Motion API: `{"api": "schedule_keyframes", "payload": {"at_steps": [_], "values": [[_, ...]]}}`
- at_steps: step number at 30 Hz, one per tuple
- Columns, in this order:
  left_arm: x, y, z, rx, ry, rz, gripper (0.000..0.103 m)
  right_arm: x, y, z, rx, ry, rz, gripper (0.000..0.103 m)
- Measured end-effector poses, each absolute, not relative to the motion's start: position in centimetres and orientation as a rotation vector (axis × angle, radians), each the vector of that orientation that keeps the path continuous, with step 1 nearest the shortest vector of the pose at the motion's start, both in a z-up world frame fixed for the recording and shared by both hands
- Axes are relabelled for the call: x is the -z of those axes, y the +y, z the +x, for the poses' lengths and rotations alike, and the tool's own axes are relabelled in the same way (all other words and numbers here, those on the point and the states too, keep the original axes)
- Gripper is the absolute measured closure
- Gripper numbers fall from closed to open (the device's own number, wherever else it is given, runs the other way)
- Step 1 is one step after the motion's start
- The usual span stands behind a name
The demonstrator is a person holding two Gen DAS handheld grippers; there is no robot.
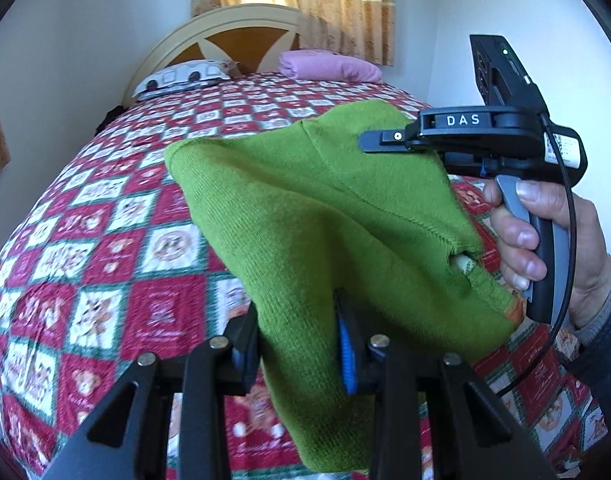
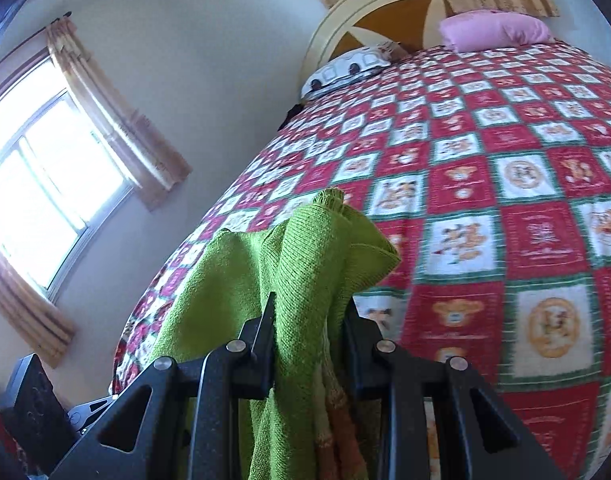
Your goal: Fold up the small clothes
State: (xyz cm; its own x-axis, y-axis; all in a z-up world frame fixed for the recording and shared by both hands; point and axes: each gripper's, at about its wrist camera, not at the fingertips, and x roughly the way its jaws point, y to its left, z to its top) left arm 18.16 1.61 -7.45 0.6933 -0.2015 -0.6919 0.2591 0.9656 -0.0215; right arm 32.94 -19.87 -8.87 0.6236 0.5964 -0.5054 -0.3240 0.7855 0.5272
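Above the quilt (image 1: 105,264), my left gripper (image 1: 301,344) and right gripper (image 2: 309,340) both pinch the green sweater (image 1: 305,208), which looks soft, light and floppy, best held at its edges.

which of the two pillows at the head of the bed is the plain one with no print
The pink pillow, on the right by the curtain. The other pillow, to its left against the headboard, is white with a dark printed pattern.
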Motion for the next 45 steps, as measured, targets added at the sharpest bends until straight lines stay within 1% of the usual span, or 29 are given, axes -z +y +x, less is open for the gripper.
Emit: {"api": "schedule_keyframes", "payload": {"at_steps": [20,45], "values": [[7.3,9.9,14.2,0.130,0.741,0.014,0.070,8.2,-7.9,32.8,-0.698,0.759,0.337,0.075],[8.8,17.6,12.3,-0.013,0.765,-0.039,0.070,8.8,4.4,34.2,-0.855,0.835,0.237,0.075]]}}
